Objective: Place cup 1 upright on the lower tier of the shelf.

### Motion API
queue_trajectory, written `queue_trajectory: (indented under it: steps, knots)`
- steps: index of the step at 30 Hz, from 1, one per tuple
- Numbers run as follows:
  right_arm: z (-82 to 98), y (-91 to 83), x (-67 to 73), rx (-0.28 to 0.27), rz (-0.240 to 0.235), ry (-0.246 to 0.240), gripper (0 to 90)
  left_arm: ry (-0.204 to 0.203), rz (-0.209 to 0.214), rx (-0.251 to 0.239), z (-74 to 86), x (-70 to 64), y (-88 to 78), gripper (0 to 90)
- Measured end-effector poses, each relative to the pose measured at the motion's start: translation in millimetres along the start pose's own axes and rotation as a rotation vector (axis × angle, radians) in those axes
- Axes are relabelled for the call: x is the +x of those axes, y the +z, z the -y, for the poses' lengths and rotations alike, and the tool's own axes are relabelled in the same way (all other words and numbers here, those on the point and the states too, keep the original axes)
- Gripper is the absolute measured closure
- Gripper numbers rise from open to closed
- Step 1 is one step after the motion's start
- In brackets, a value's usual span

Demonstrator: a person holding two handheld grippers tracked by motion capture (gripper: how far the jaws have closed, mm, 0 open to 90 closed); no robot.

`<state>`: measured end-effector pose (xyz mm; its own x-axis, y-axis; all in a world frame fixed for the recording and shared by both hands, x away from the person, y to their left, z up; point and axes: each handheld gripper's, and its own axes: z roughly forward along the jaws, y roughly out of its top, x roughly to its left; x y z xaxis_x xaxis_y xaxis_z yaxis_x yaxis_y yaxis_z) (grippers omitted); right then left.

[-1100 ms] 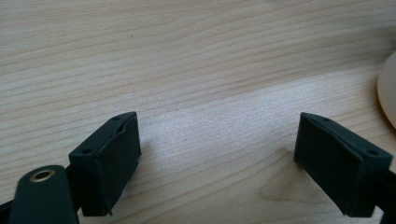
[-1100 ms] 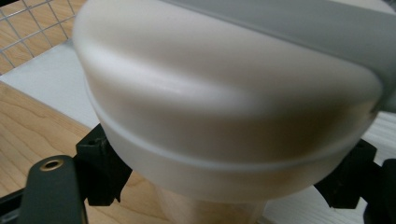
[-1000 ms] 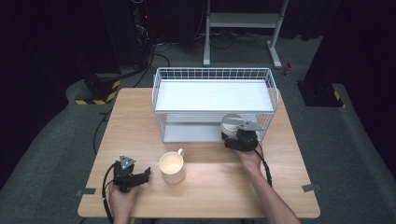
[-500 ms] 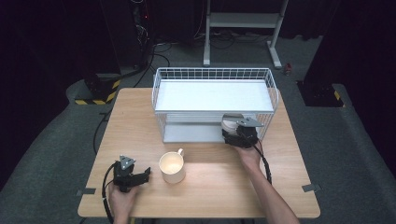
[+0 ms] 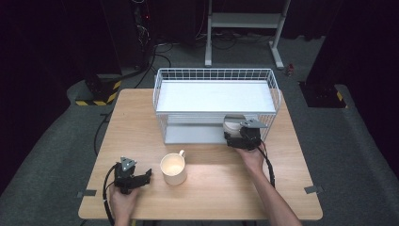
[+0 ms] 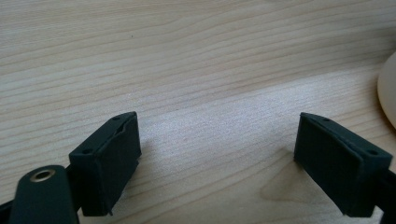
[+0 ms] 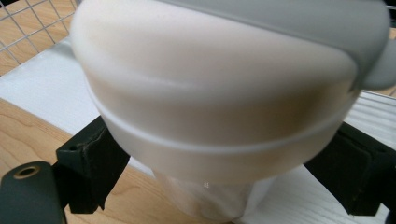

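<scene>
A cream cup (image 5: pixel 231 125) (image 7: pixel 219 93) stands on the lower shelf (image 5: pixel 193 134) of a white wire rack (image 5: pixel 216 70), at its right end. My right gripper (image 5: pixel 235 133) (image 7: pixel 219 179) reaches in from the front with the cup between its jaws. The jaws have just been opening and the pads (image 7: pixel 95 161) sit at the cup's sides without a clear squeeze. A second cream mug (image 5: pixel 173 169) (image 6: pixel 388 93) stands on the table near the front. My left gripper (image 5: pixel 147 176) (image 6: pixel 217 158) rests on the wood just left of it, open and empty.
The rack takes up the table's (image 5: pixel 282 188) far middle, and its upper shelf (image 5: pixel 214 96) is bare. Cables trail from both grippers toward the front edge. Dark floor and equipment stands surround the table.
</scene>
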<state>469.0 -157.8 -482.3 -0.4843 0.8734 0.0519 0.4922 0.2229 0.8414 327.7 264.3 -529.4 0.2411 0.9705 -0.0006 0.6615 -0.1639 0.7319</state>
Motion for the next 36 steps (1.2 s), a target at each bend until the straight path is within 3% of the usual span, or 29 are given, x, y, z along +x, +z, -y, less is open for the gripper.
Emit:
queue_trajectory:
  steps: [11, 36]
  knots:
    - [15.1, -3.8, 1.6, 0.029, 0.021, -0.008, 20.3, 0.000, -0.001, -0.002, 0.1, 0.0, 0.1, 15.0]
    - [12.0, 11.2, 2.6, 0.035, 0.094, 0.042, 32.0, 0.000, -0.001, -0.002, 0.1, -0.1, 0.1, 15.0]
